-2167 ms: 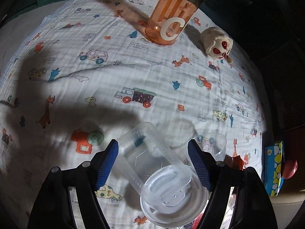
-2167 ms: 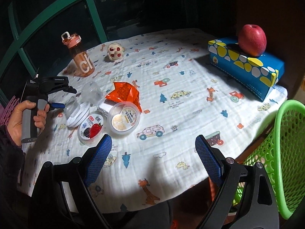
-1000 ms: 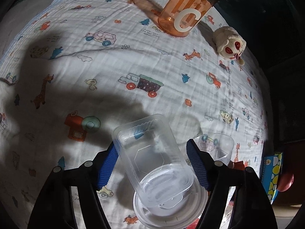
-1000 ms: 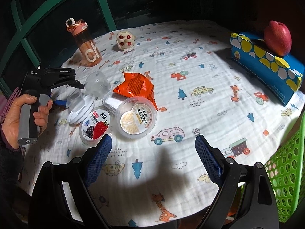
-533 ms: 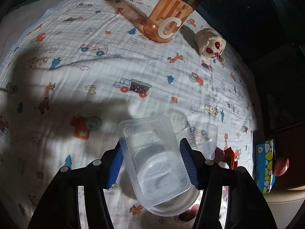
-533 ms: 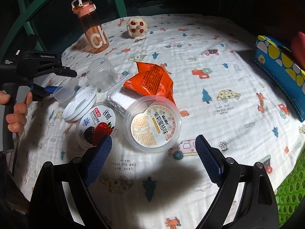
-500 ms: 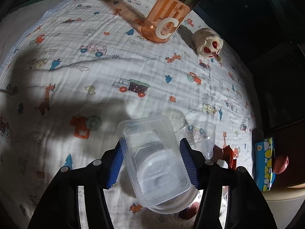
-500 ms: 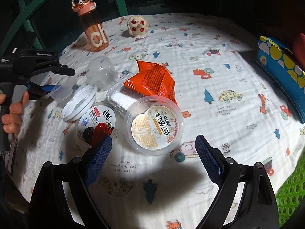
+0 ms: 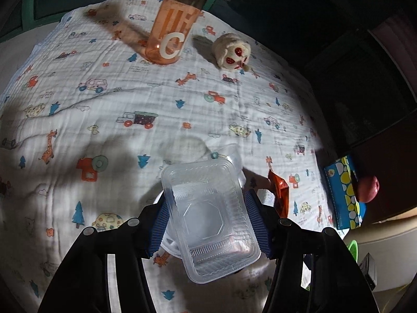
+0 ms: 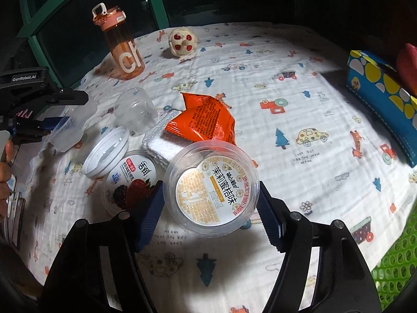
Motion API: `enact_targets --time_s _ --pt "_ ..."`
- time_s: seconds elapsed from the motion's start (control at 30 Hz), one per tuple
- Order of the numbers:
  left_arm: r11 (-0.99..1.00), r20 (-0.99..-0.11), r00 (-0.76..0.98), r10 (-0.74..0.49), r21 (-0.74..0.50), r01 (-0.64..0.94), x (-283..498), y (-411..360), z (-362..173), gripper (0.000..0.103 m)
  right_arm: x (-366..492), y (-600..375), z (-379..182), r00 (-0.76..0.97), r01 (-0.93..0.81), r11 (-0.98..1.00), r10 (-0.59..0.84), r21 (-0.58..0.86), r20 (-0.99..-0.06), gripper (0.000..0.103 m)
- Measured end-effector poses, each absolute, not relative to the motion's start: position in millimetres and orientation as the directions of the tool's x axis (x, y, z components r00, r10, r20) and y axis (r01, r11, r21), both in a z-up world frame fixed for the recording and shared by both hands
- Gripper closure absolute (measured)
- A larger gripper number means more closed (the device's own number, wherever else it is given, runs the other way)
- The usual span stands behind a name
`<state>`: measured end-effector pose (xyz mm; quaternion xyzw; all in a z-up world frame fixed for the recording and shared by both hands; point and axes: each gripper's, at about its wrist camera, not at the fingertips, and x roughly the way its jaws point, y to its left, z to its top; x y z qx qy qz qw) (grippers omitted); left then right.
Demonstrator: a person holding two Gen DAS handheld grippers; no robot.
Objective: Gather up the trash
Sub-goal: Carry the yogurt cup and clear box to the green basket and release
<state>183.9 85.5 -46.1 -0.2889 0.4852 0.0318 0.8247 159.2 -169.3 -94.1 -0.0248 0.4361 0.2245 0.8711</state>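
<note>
1. Left gripper (image 9: 208,219) is clamped on one clear rectangular plastic tray (image 9: 208,221), blue pads pressed against both long sides. The tray is off the tablecloth (image 9: 104,99), tilted, near the cloth's left edge in the right wrist view.
2. Right gripper (image 10: 211,206) is closing its jaws around one round clear cup with a yellow-and-white printed lid (image 10: 212,189). Both pads sit right at its sides, so I'd call it gripped. It's near the front edge of the cloth.
3. Just left of that, touching or nearly touching it: one berry yogurt cup (image 10: 130,182) with a strawberry and blackberry picture on top.
4. One loose white round lid (image 10: 106,154) lies beside the yogurt cup, toward the left edge.
5. One clear plastic cup (image 10: 135,112) lies on its side behind the lid.
6. One orange snack wrapper (image 10: 203,120) rests partly on one white pad or stack of tissue (image 10: 161,140); can't tell which.
7. Not trash, toward the back edge: one orange water bottle (image 10: 122,47) standing upright and one small cream toy with red spots (image 10: 182,41).
8. Right edge: one blue tissue box with yellow and white dots (image 10: 383,91), one red apple (image 9: 368,189) on top.
9. One green perforated basket (image 10: 396,266) sits past the front right corner, off the cloth.
</note>
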Motion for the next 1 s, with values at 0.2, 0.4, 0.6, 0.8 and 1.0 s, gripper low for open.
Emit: enact_targets --time_s 0.2,0.4,0.6,0.8,1.0 --pt "0.862 -0.805 0.522 -0.283 -0.452 -0.229 188 41 -34 0.047 139 -202 -74 0.552 -0.362 0.916 0.362 0.175 -0.751 0.035" --pt "0.881 -0.795 0.496 -0.351 -0.460 -0.114 192 -18 -25 0.047 116 -254 -57 0.604 -0.274 0.949 0.297 0.157 -0.740 0.035" --pt "0.882 -0.782 0.460 -0.421 -0.471 0.007 191 -86 -16 0.047 100 -315 -46 0.654 -0.160 0.977 0.211 0.140 -0.726 0.035" --pt "0.870 -0.772 0.411 -0.485 -0.474 0.136 186 -159 -7 0.047 85 -382 -42 0.689 -0.022 0.991 0.109 0.130 -0.717 0.035" --pt "0.848 -0.767 0.362 -0.530 -0.466 0.253 182 -226 3 0.047 72 -449 -48 0.689 0.121 0.985 0.006 0.123 -0.725 0.035"
